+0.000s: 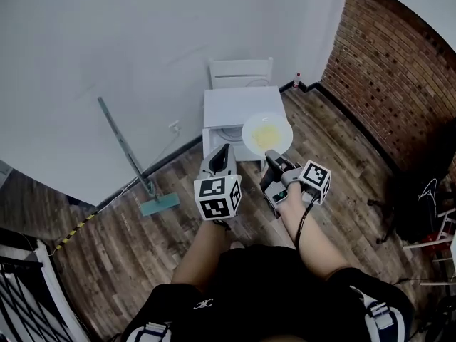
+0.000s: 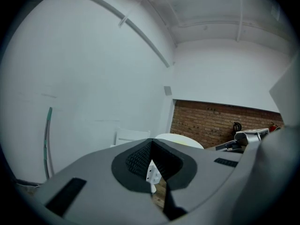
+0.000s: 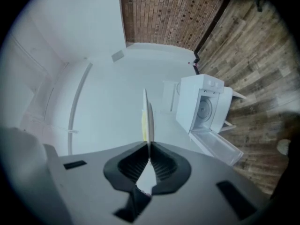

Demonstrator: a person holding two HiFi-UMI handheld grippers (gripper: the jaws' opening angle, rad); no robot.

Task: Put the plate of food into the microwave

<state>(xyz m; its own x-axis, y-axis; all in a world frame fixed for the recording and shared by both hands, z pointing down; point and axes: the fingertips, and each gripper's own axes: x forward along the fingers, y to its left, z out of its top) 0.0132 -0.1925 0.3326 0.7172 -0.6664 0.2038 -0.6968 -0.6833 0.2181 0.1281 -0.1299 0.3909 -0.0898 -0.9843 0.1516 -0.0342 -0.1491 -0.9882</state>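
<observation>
The plate (image 1: 267, 132), carrying yellow food (image 1: 266, 137), is found grasped by its near rim in the right tool (image 1: 271, 157) and held in the air at that tool's 12 o'clock. In the head view it overlaps the right front corner of the white microwave (image 1: 229, 111). The microwave's door is seen let down open in the right gripper view, and a white chair (image 1: 241, 71) stands at its 12 o'clock. The left tool (image 1: 224, 149) is noted clenched on nothing, at 9 o'clock of the right tool.
</observation>
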